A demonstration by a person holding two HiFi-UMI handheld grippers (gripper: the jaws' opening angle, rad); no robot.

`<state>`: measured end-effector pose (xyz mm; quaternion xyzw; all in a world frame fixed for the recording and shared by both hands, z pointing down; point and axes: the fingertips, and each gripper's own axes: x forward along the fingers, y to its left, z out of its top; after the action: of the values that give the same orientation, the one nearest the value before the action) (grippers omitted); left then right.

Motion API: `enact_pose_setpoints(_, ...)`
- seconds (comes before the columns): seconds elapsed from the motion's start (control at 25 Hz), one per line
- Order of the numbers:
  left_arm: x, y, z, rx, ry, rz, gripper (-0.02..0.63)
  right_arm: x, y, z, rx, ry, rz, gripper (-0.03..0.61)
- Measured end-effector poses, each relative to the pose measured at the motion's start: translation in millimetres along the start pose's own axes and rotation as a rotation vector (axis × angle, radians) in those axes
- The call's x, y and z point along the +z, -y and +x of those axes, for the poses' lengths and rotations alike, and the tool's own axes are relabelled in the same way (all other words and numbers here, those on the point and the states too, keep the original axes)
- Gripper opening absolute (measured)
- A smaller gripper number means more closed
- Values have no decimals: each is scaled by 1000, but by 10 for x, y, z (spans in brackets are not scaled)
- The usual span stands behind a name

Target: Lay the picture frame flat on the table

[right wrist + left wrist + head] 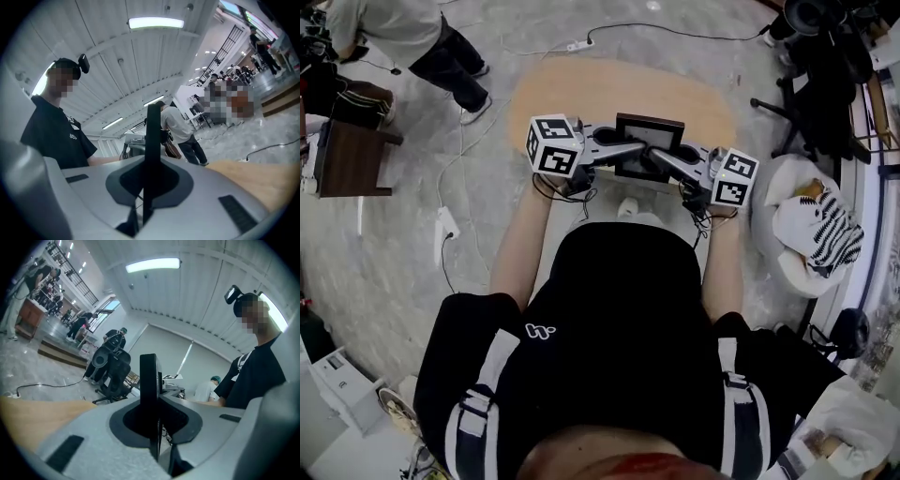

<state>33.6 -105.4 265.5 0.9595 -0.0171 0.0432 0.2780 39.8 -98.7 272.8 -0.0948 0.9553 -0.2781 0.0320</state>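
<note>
Picture frame (649,136), seemingly upright, in both hand-held grippers (623,149) (670,162)

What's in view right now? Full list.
frame: one, black, held by its two side edges over the table's near side
table: one, light wood, oval, ahead of the person
desk: one, dark brown, left edge
bystander: one, light top and dark trousers, top left
power strip: one, white, on the floor at left
office chair: one, black, upper right
striped cloth: one, white and black, on a white round seat at right
left gripper: one, grey, shut on the frame's edge
right gripper: one, grey, shut on the frame's other edge
forearms: two, bare, behind the grippers
</note>
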Motion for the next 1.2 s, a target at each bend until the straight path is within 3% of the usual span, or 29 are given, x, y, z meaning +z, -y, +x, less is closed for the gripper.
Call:
enact_pose_setpoints(0.24, -239, -304, 108, 49, -16, -81, 38, -234, 297, -51, 19, 18, 79, 18)
enact_pose_setpoints(0.48, -511, -611, 149, 42, -44, -190, 55, -498, 577, -47, -55, 58, 178, 18)
enact_pose_setpoints(0.92, -1735, -1956, 97, 123, -36, -599, 100, -1651, 1812, 188, -161, 24, 524, 18)
enact_pose_setpoints(1.2, -2495, -2625, 60, 138, -61, -692, 101, -2407, 2458, 346, -187, 24, 633, 18)
